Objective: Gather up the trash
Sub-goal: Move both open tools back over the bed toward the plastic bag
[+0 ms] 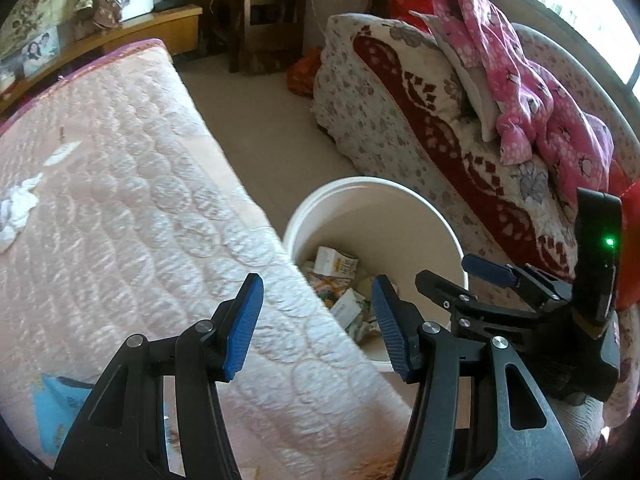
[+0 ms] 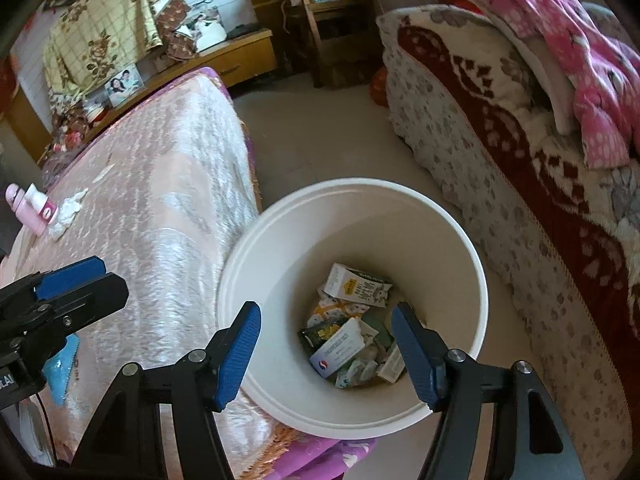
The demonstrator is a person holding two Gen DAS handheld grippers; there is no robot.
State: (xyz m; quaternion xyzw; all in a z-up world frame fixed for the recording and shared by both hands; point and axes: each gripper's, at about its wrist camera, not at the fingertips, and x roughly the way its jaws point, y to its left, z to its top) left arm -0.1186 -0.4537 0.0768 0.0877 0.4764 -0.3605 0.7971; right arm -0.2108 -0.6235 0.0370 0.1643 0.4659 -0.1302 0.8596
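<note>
A white bucket (image 2: 352,188) stands on the floor between the bed and the sofa, with several cartons and wrappers (image 2: 352,328) lying in its bottom. My right gripper (image 2: 326,356) hangs open above the bucket's mouth, nothing between its blue pads. My left gripper (image 1: 316,328) is open and empty too, over the bed's edge beside the bucket (image 1: 376,220). The right gripper (image 1: 464,276) shows at the right of the left wrist view, and the left gripper (image 2: 80,284) at the left of the right wrist view. A crumpled white tissue (image 1: 16,208) (image 2: 66,210) lies far off on the bed.
The pink quilted bed (image 2: 160,200) fills the left side, with a pink bottle (image 2: 32,208), a paper scrap (image 2: 102,174) and a blue packet (image 2: 64,364) on it. A sofa with a floral blanket (image 2: 500,160) and pink clothing (image 1: 540,92) lines the right. Wooden furniture (image 2: 320,20) stands behind.
</note>
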